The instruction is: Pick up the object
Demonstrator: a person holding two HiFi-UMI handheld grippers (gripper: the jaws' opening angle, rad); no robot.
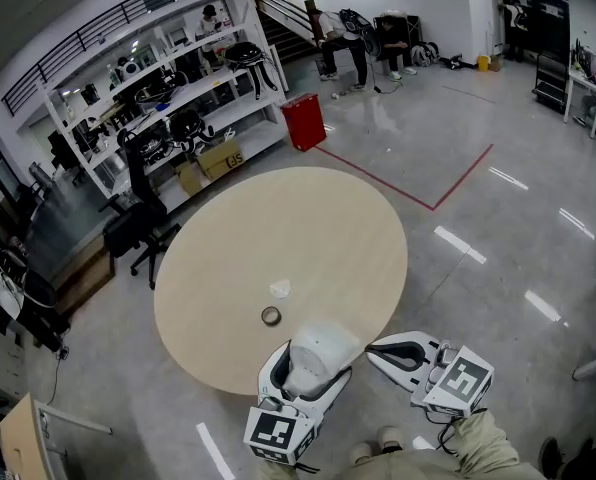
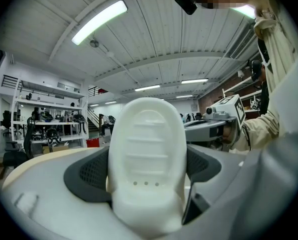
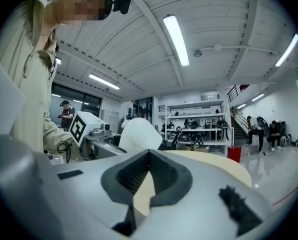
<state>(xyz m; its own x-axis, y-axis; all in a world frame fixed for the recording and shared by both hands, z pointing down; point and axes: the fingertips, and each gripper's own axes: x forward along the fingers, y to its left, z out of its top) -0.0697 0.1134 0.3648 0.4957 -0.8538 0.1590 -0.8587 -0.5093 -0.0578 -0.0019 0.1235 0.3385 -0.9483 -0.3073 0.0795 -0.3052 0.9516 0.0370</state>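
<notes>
My left gripper (image 1: 313, 366) is at the near edge of the round wooden table (image 1: 288, 228), shut on a white rounded object (image 1: 321, 349). In the left gripper view this ribbed white object (image 2: 146, 154) fills the space between the dark jaws. To its right, off the table edge, my right gripper (image 1: 372, 348) has its dark jaws together with nothing in them; in its own view the right gripper (image 3: 148, 160) shows only a thin slit. A small tape roll (image 1: 270, 315) and a crumpled white scrap (image 1: 280, 288) lie on the table just beyond the left gripper.
White shelving (image 1: 168, 98) with gear stands beyond the table at the back left. A black office chair (image 1: 138, 230) is at the table's left and a red bin (image 1: 304, 121) behind it. A red line (image 1: 433, 196) marks the floor. People stand at the far wall.
</notes>
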